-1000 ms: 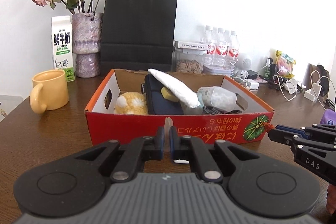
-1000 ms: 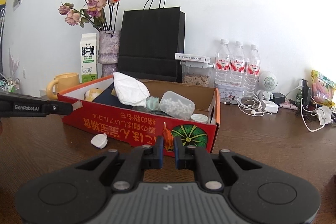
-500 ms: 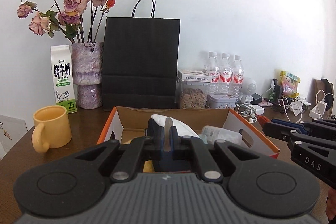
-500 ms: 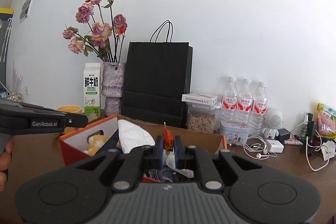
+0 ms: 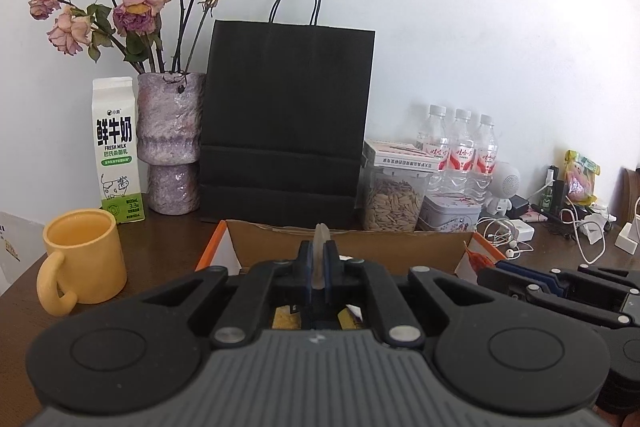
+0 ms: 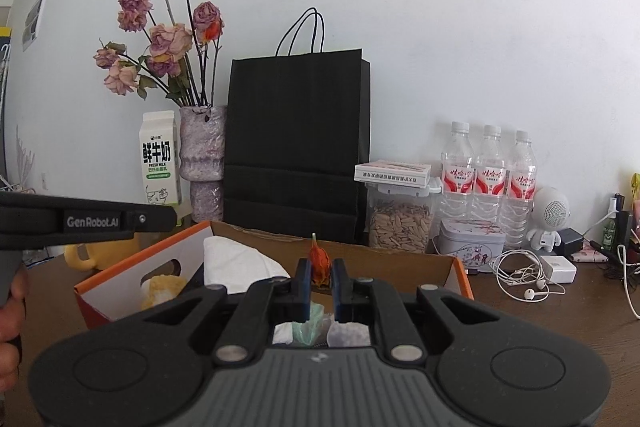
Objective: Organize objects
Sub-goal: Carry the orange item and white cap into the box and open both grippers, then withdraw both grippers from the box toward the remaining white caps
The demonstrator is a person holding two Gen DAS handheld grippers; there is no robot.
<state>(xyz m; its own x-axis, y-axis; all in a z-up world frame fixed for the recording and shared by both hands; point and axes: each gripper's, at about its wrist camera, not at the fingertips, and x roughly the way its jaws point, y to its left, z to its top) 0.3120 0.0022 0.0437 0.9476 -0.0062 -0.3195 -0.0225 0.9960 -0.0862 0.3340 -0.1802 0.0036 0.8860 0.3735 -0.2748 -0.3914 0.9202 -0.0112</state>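
My left gripper [image 5: 319, 259] is shut on a pale, thin, translucent piece [image 5: 321, 241] that sticks up between its fingers. My right gripper [image 6: 320, 277] is shut on a small orange-red dried bud [image 6: 320, 261]. Both hang over the near side of an open orange-rimmed cardboard box [image 5: 352, 243] [image 6: 132, 275]. Inside the box lie a white folded cloth [image 6: 236, 261], a yellow fluffy thing [image 6: 162, 287] and other items largely hidden by the grippers. The right gripper [image 5: 496, 269] shows at the right of the left wrist view. A hand holds the left gripper [image 6: 154, 217] at the left of the right wrist view.
Behind the box stand a black paper bag [image 5: 286, 131], a vase of dried roses [image 5: 170, 143], a milk carton [image 5: 116, 151] and a yellow mug [image 5: 82, 261]. To the right are a seed jar [image 5: 394, 199], a tin [image 5: 450, 217], three water bottles [image 5: 462, 151], a white speaker [image 6: 550, 217] and cables [image 6: 528, 273].
Both grippers have risen and moved forward over the box, so its red front wall has dropped out of view. Each keeps the same small thing between its fingers.
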